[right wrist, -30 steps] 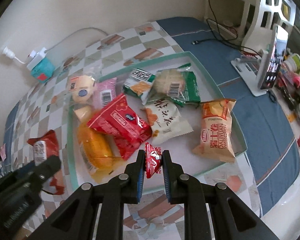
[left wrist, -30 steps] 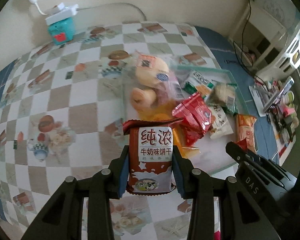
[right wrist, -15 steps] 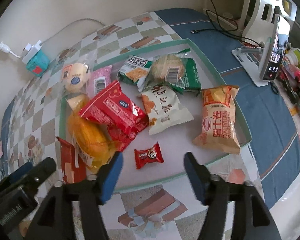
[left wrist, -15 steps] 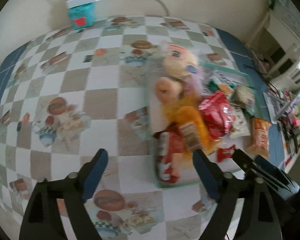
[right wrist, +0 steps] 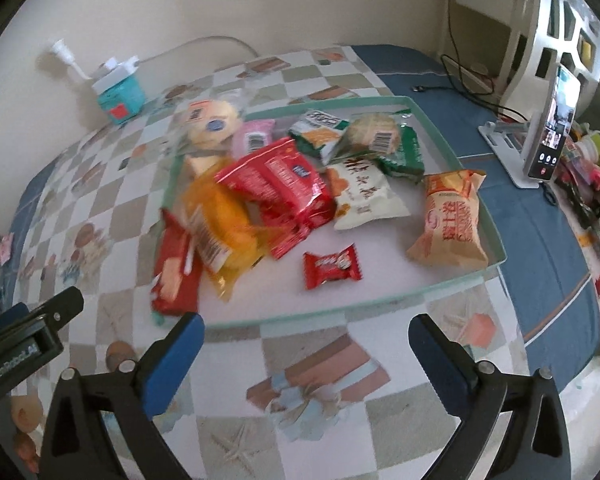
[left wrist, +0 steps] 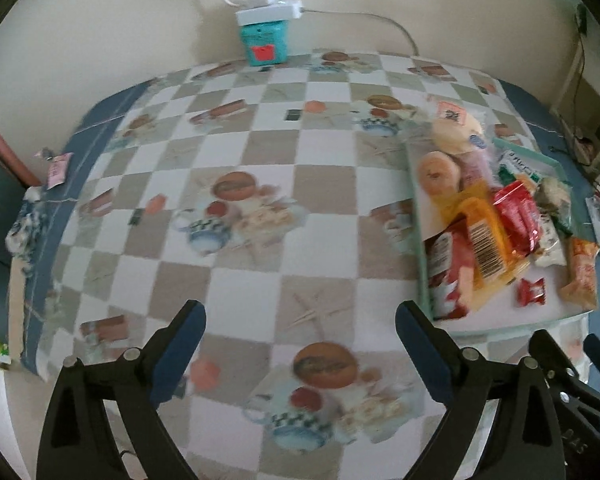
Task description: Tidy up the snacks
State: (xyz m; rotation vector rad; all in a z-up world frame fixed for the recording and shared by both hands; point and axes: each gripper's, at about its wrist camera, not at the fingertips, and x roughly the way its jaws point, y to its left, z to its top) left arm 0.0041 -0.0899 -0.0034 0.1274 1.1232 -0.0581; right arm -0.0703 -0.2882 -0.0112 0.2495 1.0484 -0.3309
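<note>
A green-rimmed tray (right wrist: pixel 452 285) on the checked tablecloth holds several snack packets. A brown-red biscuit packet (right wrist: pixel 174 268) leans over its left rim, also seen in the left wrist view (left wrist: pixel 444 276). A small red candy (right wrist: pixel 331 266) lies loose on the tray's bare front part (left wrist: pixel 532 292). My right gripper (right wrist: pixel 306 322) hangs in front of the tray, its jaws opening with nothing between them. My left gripper (left wrist: pixel 300 312) is over bare tablecloth left of the tray, its jaws also opening and empty.
A teal box with a white power strip (left wrist: pixel 265 40) stands by the back wall. A phone on a stand (right wrist: pixel 548 140) and small clutter sit right of the tray on the blue cloth. The left tool's body (right wrist: pixel 24 344) shows at the right view's lower left.
Both grippers opened and let go: the biscuit packet now lies at the tray's left rim, the red candy on the tray. Both drew back; the left swung left over the cloth.
</note>
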